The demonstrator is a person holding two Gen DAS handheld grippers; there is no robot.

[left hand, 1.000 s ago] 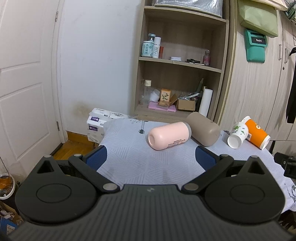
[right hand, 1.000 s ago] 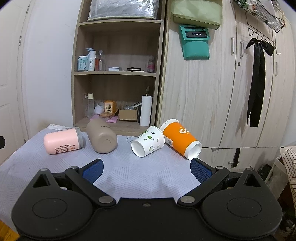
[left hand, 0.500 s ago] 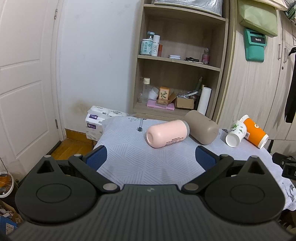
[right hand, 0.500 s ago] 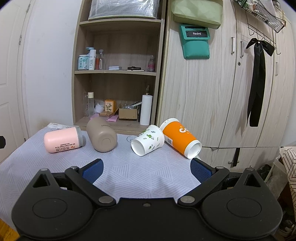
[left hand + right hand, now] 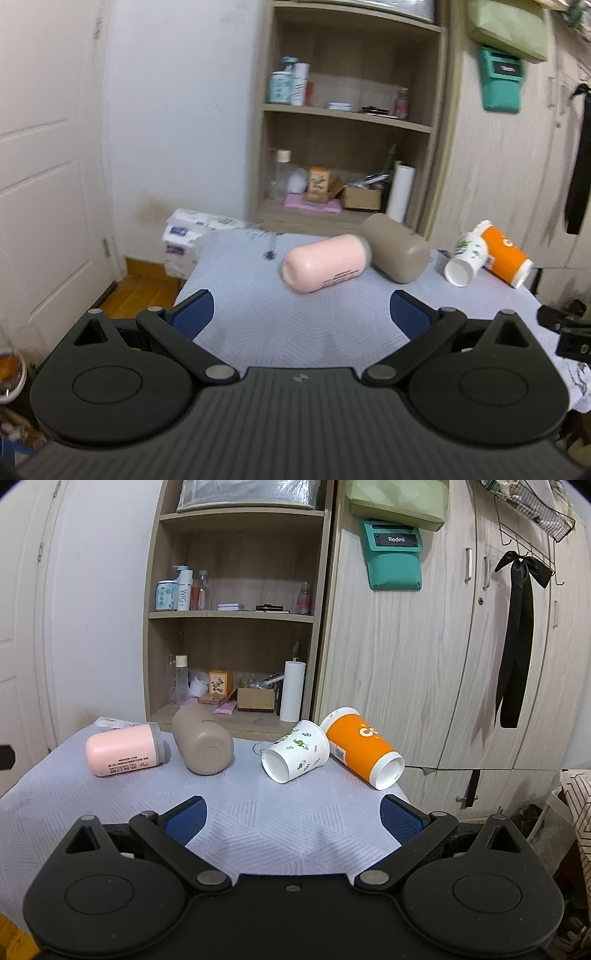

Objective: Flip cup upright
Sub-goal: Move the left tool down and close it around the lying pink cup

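Several cups lie on their sides on a table with a pale patterned cloth (image 5: 280,823). From left to right they are a pink cup (image 5: 123,750), a taupe cup (image 5: 203,744), a white leaf-print paper cup (image 5: 295,751) and an orange paper cup (image 5: 364,753). In the left wrist view the pink cup (image 5: 323,263), taupe cup (image 5: 397,248), white cup (image 5: 466,254) and orange cup (image 5: 506,256) show too. My left gripper (image 5: 301,314) is open and empty, short of the pink cup. My right gripper (image 5: 293,818) is open and empty, short of the white cup.
A wooden shelf unit (image 5: 236,627) with bottles and boxes stands behind the table, next to wardrobe doors (image 5: 424,664). A white door (image 5: 48,184) and tissue packs (image 5: 188,236) on the floor are to the left. The right gripper's body (image 5: 569,332) shows at the left view's right edge.
The left wrist view has drifted up and slightly left, with motion blur now. The right gripper has barely moved. The cups have not moved.
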